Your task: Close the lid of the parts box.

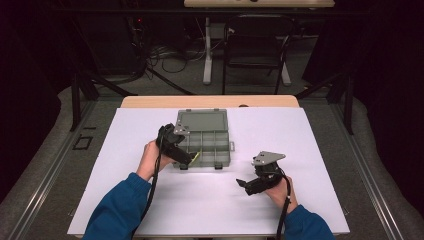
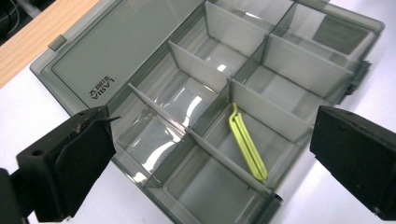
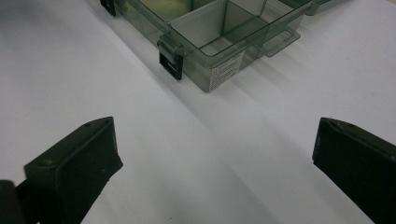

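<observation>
Hovering over the open box, the left gripper has its jaws spread wide and empty; the yellow clip lies in a compartment at the box's near edge, apparently sorted. The right gripper, agape and empty, waits near the table's front edge.

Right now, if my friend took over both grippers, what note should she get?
Left gripper: open, empty, hovering over the near left part of the organizer box.
Right gripper: open, empty, over the bare white table, to the right of and nearer than the box.
Box: lid open and laid flat.
Done: one yellow-green clip lies in a front-row compartment.
Left: probably shutting the lid; neither gripper touches it yet.
</observation>
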### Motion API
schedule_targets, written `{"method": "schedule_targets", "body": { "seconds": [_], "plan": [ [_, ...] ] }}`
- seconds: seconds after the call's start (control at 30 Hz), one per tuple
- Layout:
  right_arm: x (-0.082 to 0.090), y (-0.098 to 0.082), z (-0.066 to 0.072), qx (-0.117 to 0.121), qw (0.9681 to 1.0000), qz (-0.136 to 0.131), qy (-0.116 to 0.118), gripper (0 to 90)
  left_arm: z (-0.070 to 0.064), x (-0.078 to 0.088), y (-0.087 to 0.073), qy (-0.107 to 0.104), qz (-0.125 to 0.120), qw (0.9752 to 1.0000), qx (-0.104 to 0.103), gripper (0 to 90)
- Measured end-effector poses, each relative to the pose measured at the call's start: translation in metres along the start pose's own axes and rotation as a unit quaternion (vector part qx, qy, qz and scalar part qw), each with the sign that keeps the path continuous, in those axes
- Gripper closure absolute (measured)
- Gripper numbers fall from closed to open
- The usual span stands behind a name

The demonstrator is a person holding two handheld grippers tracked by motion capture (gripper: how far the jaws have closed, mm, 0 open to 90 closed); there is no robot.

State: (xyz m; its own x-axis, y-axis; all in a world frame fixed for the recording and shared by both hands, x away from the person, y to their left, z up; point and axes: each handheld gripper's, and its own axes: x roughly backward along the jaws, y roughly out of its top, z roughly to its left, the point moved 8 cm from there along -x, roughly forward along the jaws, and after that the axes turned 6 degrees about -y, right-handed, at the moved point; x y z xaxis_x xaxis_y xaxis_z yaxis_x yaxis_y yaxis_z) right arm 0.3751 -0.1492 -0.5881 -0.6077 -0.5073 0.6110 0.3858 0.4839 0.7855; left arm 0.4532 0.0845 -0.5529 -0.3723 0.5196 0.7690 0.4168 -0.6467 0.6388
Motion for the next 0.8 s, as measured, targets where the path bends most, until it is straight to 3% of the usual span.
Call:
{"method": "schedule_targets", "body": {
  "seconds": [0.1,0.27,0.37,0.8],
  "plan": [
    [0.000,-0.001,0.000,0.001,1.0000,0.003,0.002,0.0,0.001,-0.005,-0.001,0.003,0.010,0.9999,-0.005,0.0],
    [-0.002,-0.001,0.002,0.004,1.0000,0.004,0.005,0.0,0.006,-0.014,-0.005,-0.001,0.025,0.9997,0.004,1.4],
    [-0.002,-0.002,0.001,0.005,1.0000,0.006,0.006,0.0,0.011,-0.016,-0.007,-0.004,0.015,0.9998,0.013,17.9],
    [-0.003,-0.003,0.002,0.010,0.9999,0.011,0.006,0.0,0.018,-0.032,-0.017,-0.006,0.027,0.9990,0.036,44.1]
  ]
}}
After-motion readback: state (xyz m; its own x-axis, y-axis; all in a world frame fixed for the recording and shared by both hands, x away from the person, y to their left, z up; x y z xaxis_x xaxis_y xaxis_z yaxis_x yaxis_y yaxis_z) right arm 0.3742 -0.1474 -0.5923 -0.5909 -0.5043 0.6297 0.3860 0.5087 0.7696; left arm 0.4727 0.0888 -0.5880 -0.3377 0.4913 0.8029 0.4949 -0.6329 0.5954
